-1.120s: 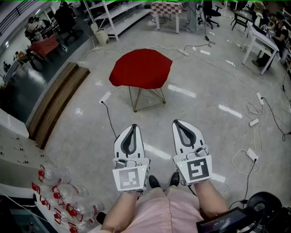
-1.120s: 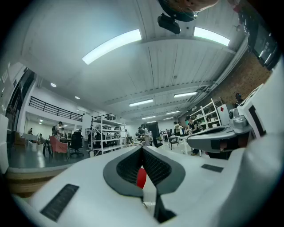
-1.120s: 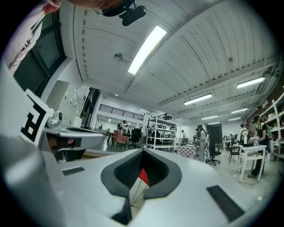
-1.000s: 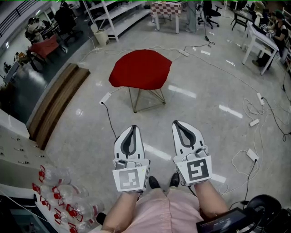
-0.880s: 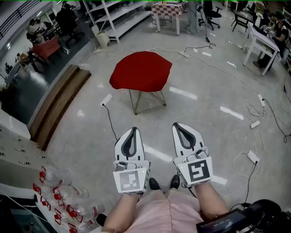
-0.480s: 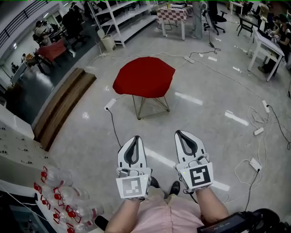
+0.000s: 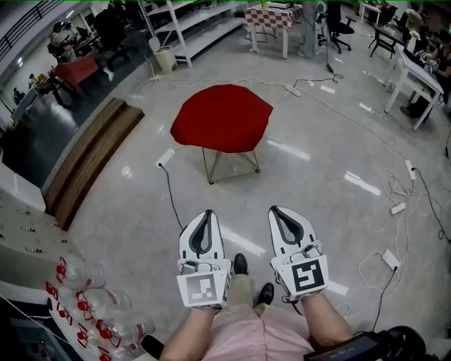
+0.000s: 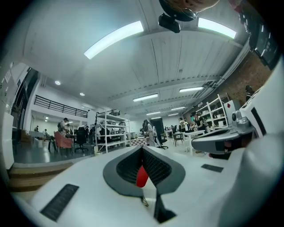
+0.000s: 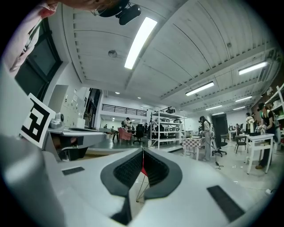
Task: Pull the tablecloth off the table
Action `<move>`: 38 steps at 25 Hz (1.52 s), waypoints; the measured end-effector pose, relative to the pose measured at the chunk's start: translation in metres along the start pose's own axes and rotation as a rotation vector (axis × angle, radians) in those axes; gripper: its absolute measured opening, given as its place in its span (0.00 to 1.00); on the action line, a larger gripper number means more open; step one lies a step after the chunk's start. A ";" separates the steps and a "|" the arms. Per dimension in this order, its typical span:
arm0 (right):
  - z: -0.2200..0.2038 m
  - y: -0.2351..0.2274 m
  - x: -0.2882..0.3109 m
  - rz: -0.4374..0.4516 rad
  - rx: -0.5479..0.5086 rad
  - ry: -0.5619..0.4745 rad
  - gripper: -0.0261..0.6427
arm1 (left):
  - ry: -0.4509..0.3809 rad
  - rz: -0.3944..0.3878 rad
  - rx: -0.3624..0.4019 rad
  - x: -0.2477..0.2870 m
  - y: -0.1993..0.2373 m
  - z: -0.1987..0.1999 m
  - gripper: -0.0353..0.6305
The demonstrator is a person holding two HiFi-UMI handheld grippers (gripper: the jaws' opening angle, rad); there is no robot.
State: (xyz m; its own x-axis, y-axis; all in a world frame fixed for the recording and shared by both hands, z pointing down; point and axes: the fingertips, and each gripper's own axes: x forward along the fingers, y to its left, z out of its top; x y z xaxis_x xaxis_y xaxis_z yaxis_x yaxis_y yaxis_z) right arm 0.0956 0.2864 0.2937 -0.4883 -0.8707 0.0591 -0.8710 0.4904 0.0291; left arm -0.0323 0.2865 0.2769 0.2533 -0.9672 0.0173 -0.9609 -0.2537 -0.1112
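Note:
A red tablecloth (image 7: 222,116) covers a small table on thin wire legs (image 7: 229,162), standing on the floor some way ahead of me. My left gripper (image 7: 205,213) and right gripper (image 7: 277,209) are held side by side, level, well short of the table, and both point at it. Both are shut with nothing in them. In the left gripper view (image 8: 143,148) a sliver of the red cloth (image 8: 142,176) shows far off through the gap below the closed tips. The right gripper view (image 9: 143,151) shows the same cloth (image 9: 143,170) above the wire legs (image 9: 141,188).
Wooden steps (image 7: 84,166) run along the left. Power strips and cables (image 7: 165,156) lie on the floor near the table and at the right (image 7: 398,208). Bottled water packs (image 7: 91,310) sit at lower left. Shelving (image 7: 190,28), a checkered table (image 7: 271,14) and white desks (image 7: 416,70) stand farther back.
Both grippers have sunk a little in the head view and stayed shut. The person has stepped forward, and a shoe now shows between the grippers. The table looks slightly nearer.

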 end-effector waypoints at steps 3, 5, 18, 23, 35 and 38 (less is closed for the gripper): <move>0.002 -0.005 0.021 -0.017 0.003 0.018 0.06 | -0.005 0.004 -0.003 0.019 0.014 -0.001 0.09; 0.002 -0.010 0.039 -0.015 0.002 0.016 0.06 | -0.005 -0.002 -0.005 0.036 0.022 -0.001 0.09; 0.018 -0.029 0.151 -0.031 -0.015 -0.010 0.06 | -0.039 -0.011 0.001 0.128 0.090 0.006 0.09; 0.030 -0.026 0.179 -0.026 -0.034 -0.024 0.06 | -0.066 -0.007 0.000 0.147 0.113 0.014 0.09; 0.034 -0.008 0.214 -0.061 -0.041 -0.033 0.06 | -0.068 -0.037 -0.007 0.163 0.149 0.002 0.09; 0.031 -0.010 0.216 -0.069 -0.039 -0.032 0.06 | -0.062 -0.047 -0.006 0.167 0.150 -0.003 0.09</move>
State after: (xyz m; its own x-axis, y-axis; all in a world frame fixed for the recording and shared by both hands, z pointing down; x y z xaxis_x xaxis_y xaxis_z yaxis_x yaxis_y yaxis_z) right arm -0.0028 0.0920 0.2752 -0.4289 -0.9030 0.0242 -0.9003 0.4295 0.0707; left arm -0.1345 0.0868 0.2663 0.3044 -0.9517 -0.0396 -0.9484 -0.2990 -0.1055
